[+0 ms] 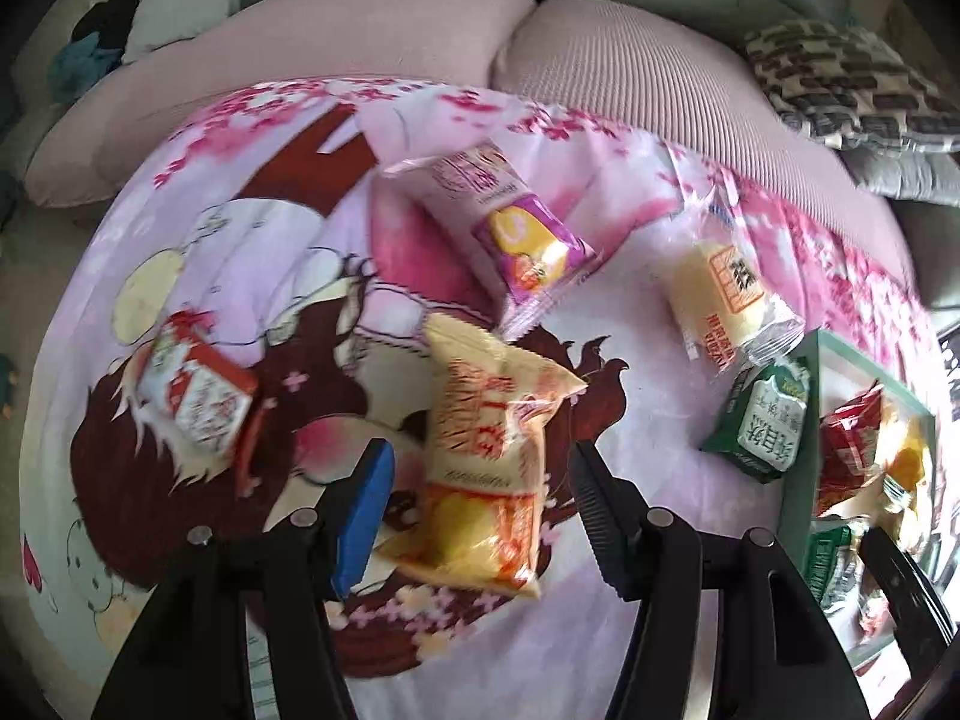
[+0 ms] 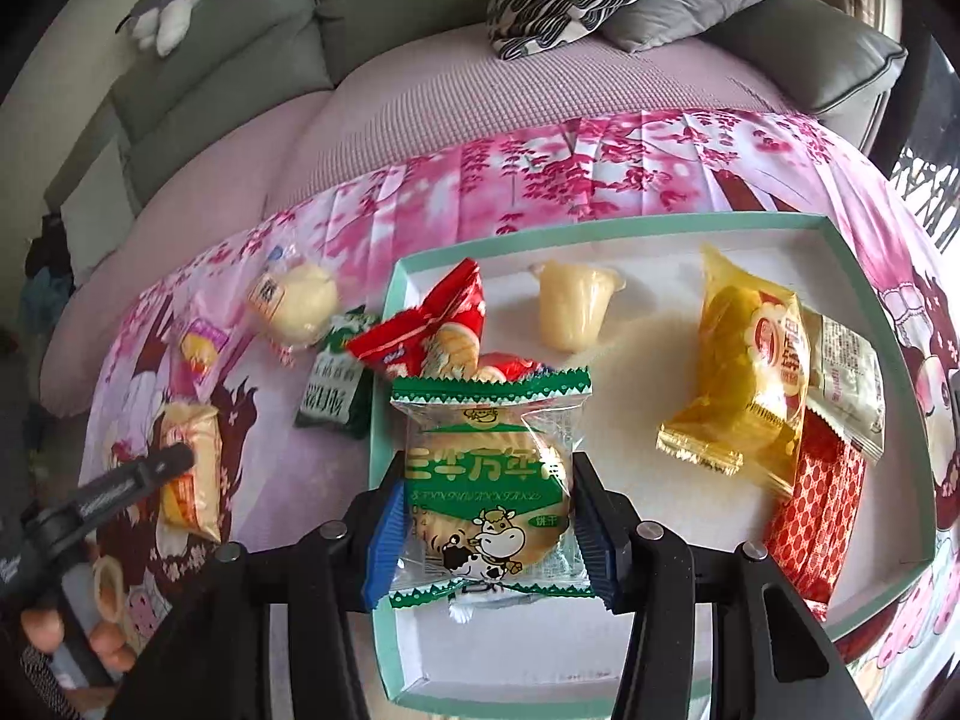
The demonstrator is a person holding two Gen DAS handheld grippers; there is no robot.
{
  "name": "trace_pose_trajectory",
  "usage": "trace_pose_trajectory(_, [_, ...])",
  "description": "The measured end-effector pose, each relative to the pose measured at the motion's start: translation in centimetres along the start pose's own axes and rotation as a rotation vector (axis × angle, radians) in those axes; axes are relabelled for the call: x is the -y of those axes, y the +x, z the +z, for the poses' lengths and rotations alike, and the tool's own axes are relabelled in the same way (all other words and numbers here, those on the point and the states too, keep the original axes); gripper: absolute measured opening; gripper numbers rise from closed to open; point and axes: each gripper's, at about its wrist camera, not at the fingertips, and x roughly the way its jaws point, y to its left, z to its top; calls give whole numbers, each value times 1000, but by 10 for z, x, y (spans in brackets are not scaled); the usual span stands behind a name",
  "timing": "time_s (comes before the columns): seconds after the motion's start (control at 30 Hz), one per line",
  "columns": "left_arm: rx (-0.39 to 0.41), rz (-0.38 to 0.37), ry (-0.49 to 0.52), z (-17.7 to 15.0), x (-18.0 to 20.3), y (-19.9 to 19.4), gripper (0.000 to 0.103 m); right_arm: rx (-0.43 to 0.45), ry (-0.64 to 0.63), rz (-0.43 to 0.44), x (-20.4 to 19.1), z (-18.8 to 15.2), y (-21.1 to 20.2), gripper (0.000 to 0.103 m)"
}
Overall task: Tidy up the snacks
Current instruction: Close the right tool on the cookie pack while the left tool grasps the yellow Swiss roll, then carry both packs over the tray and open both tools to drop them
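Note:
My left gripper [image 1: 480,480] is open over the pink printed cloth, its fingers on either side of a yellow-orange snack packet [image 1: 486,450] lying flat. A purple packet [image 1: 510,228], a pale bun packet [image 1: 726,288], a green packet [image 1: 762,420] and a red-white packet [image 1: 198,384] lie around it. My right gripper [image 2: 486,516] is shut on a green-edged biscuit packet [image 2: 486,480] with a cow print, held over the white tray [image 2: 660,396]. The tray holds a red packet [image 2: 438,324], a jelly cup [image 2: 576,306], a yellow packet [image 2: 744,378] and a red patterned packet [image 2: 816,510].
The tray's teal rim [image 1: 804,420] shows at the right of the left wrist view. A sofa with pink seat cushions [image 1: 360,42] and a black-white patterned pillow [image 1: 840,78] lies behind the cloth. The left gripper's finger [image 2: 150,468] shows in the right wrist view.

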Motion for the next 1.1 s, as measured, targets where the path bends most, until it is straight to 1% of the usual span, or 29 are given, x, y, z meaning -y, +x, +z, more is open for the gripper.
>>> trace_pose_trajectory(0.07, [-16, 30, 0, -2, 3, 10, 60, -3, 0, -8, 1, -3, -1, 53])
trace_pose_trajectory(0.13, [-28, 28, -19, -4, 1, 15, 43, -1, 6, -20, 4, -5, -3, 53])
trace_pose_trajectory(0.17, [-32, 33, -25, -5, 1, 17, 42, 1, 11, -24, 6, -5, -4, 53])
trace_pose_trajectory(0.27, [-12, 46, -16, -8, 4, 13, 39, 6, 34, -33, 15, -4, -7, 53])
trace_pose_trajectory(0.33, [-10, 16, -12, -9, 5, 6, 39, 10, 47, -35, 22, -4, -9, 53])
trace_pose_trajectory(0.47, [-1, -112, -4, -15, 17, -16, 39, 5, 88, -47, 40, -7, -10, 53])
trace_pose_trajectory(0.5, [7, -162, 3, -16, 23, -26, 38, 2, 101, -51, 46, -8, -10, 53])
trace_pose_trajectory(0.57, [26, -211, 32, -17, 37, -39, 39, -1, 128, -60, 58, -11, -11, 53])
trace_pose_trajectory(0.6, [45, -238, 69, -20, 51, -49, 39, -2, 143, -65, 64, -12, -12, 53])
trace_pose_trajectory(0.67, [56, -270, 122, -23, 74, -59, 39, -2, 171, -76, 76, -13, -13, 53])
trace_pose_trajectory(0.8, [21, -359, 250, -34, 133, -67, 39, -11, 225, -98, 99, -16, -14, 53])
trace_pose_trajectory(0.93, [5, -385, 356, -45, 186, -69, 39, -6, 265, -112, 115, -17, -17, 53])
trace_pose_trajectory(0.97, [-3, -390, 373, -48, 196, -68, 40, -4, 272, -114, 118, -17, -19, 53])
trace_pose_trajectory(1.0, [-12, -391, 384, -49, 205, -66, 49, -2, 279, -115, 121, -18, -20, 53])
trace_pose_trajectory(1.03, [-17, -388, 388, -49, 208, -64, 66, -3, 287, -115, 124, -18, -21, 54])
trace_pose_trajectory(1.07, [-18, -383, 388, -48, 210, -64, 73, -3, 292, -114, 126, -18, -21, 57])
trace_pose_trajectory(1.1, [-14, -381, 380, -47, 209, -64, 76, -3, 297, -114, 128, -18, -21, 60])
